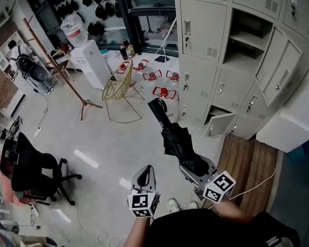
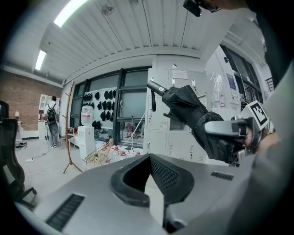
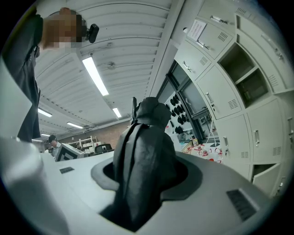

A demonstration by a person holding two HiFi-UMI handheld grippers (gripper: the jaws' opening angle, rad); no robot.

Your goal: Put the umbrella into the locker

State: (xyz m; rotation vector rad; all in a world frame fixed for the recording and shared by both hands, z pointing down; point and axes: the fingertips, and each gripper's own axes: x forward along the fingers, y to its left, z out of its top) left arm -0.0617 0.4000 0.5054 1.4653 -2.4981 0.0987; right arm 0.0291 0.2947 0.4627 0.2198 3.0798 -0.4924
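The black folded fabric umbrella point(image 1: 177, 142) is off the floor, clamped near its lower end in the right tool point(image 1: 193, 169). Its handle end juts away from the person toward 11 o'clock in the head view. In the right gripper view the bunched cloth point(image 3: 143, 156) fills the gap, with both jaws pressed against it. It is well apart from the beige metal locker bank point(image 1: 220, 85), which rises at 1 to 2 o'clock.

This looks like the carrying step: the umbrella is in hand but not yet aimed at any compartment. Two stand open, a tall shelved compartment point(image 1: 249, 41) high at 1 o'clock and a low compartment with its door swung out point(image 1: 217, 119) at about 2 o'clock of the umbrella. The next move probably calls for swinging the umbrella clockwise toward one opening and lining its long axis with that mouth, so the canopy clears the door edge.

The right tool is held roughly level in front of the body. The left tool point(image 1: 145, 174) sits near it at 9 o'clock with its jaws closed together on nothing, not touching the umbrella, which crosses the left gripper view point(image 2: 193, 114) at 1 o'clock.
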